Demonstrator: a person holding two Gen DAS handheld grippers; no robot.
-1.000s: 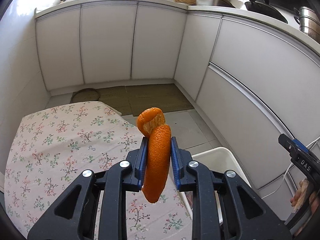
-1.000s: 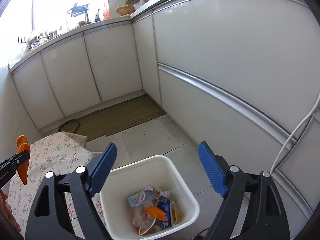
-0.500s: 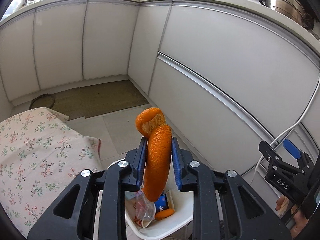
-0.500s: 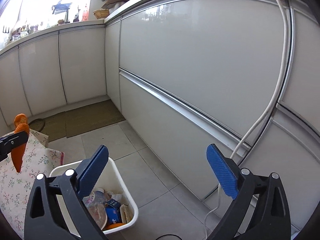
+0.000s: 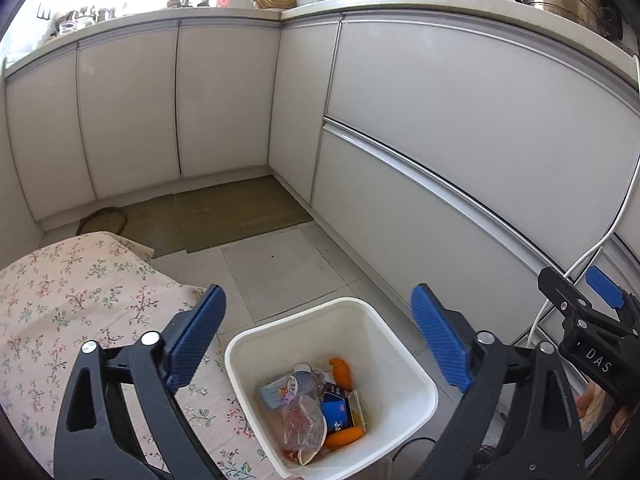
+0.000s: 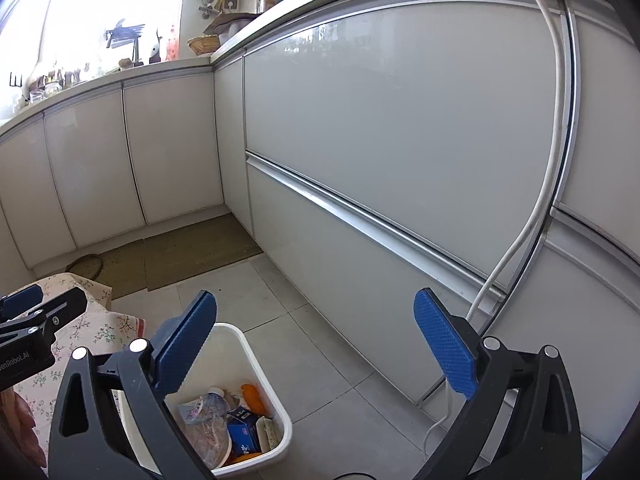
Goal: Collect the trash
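A white trash bin stands on the tiled floor beside the table with the floral cloth. Inside lie an orange peel, a second orange piece, a blue carton and a crumpled plastic wrapper. My left gripper hovers above the bin, its jaws opening with nothing between them. In the right wrist view the bin sits at lower left with the peel in it. My right gripper stands open and empty, to the right of the bin, over the floor.
White cabinet fronts run along the back and right. A brown mat lies in the corner. A white cable hangs down the cabinets to the floor. A hand holds the right gripper at the frame's right edge.
The left gripper carried the orange peel from over the table to above the bin, then opened. The peel dropped into the bin. The right gripper swung right, away from the bin.
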